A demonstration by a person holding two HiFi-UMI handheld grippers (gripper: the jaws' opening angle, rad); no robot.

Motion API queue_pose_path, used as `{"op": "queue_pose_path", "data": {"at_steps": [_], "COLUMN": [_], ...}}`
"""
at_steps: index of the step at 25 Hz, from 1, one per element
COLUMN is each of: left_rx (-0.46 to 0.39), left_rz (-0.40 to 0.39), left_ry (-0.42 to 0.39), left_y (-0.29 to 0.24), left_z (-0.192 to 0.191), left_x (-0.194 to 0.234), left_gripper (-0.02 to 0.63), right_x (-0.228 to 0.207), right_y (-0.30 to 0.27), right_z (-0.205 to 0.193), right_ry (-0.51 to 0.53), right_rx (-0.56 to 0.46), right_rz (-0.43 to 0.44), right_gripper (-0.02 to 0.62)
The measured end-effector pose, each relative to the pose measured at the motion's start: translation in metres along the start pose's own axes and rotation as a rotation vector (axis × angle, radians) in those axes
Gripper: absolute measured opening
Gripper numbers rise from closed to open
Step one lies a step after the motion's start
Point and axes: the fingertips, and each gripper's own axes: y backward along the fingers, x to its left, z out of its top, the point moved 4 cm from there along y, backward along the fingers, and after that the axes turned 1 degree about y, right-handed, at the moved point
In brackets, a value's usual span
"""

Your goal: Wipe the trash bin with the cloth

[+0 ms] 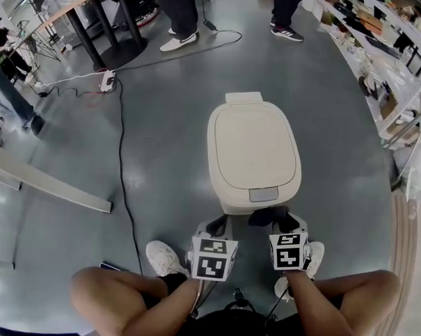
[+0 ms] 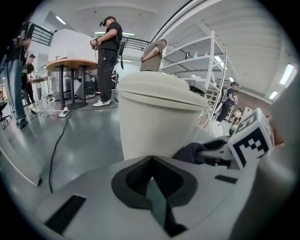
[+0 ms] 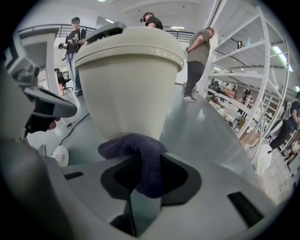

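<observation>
**STATUS: CLOTH GRIPPED AT BIN FRONT, WIPING BARELY BEGUN**

Left gripper [image 2: 151, 161]: jaws closed together with nothing between them. It hangs near the bin's front wall, just beside the right unit.

Trash bin [image 1: 254, 151]: stands upright on the floor directly ahead. The lid is down, so the contents are hidden.

Right gripper [image 3: 140, 176]: jaws clamped on the dark cloth [image 3: 136, 150]. The bunched end of the cloth sits at the front wall, below the lid rim. Contact cannot be confirmed.

Progress (judgement): the cloth is secured and positioned. No surface shows a wiped trace, so the front, sides and lid probably all remain to be wiped.
</observation>
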Motion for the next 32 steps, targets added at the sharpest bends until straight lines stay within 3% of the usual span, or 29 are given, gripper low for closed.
{"op": "queue_pose_path", "data": {"at_steps": [4, 19, 32], "left_rx": [0.019, 0.087, 0.088], "left_rz": [0.03, 0.099, 0.113], "left_ry": [-0.037, 0.045, 0.015], "left_y": [-0.005, -0.011, -0.01], "left_z": [-0.008, -0.042, -0.041], "left_x": [0.01, 0.06, 0.076], "left_gripper": [0.0, 0.0, 0.0], "right_x": [0.014, 0.117, 0.146], "right_y": [-0.003, -0.049, -0.084], "right_z": [-0.013, -0.018, -0.006], "right_ry": [0.006, 0.101, 0.142], "right_rx": [0.038, 0.136, 0.15], "right_rz": [0.024, 0.279, 0.307], "right_gripper": [0.104, 0.104, 0.104]}}
